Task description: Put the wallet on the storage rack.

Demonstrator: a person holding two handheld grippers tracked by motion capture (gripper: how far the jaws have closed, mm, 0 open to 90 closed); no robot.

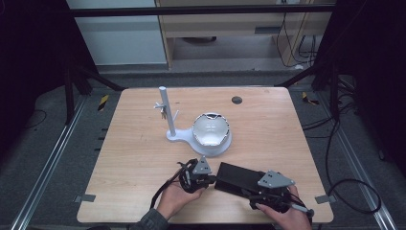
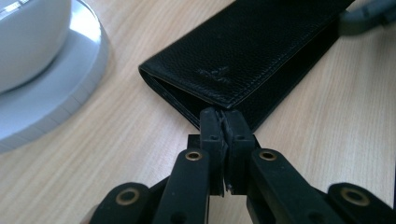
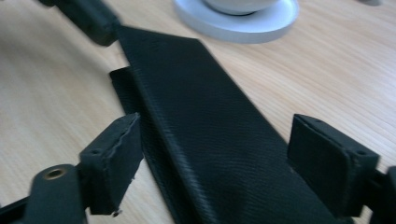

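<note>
Black wallet (image 1: pixel 239 178) on table, left claw (image 2: pixel 223 122) clamped on its edge, right claw (image 3: pixel 243 158) spread wide astride it.

One camera hangs above the person's side of the wooden table (image 1: pixel 143 143), facing forward and down, far enough off to take in the whole top and the floor beyond. Each of the other two rides a gripper, low over the wood and very close. Both of those look along the black wallet (image 2: pixel 261 51) from opposite ends, and both catch the round white stand base (image 3: pixel 238 21) behind it.
</note>
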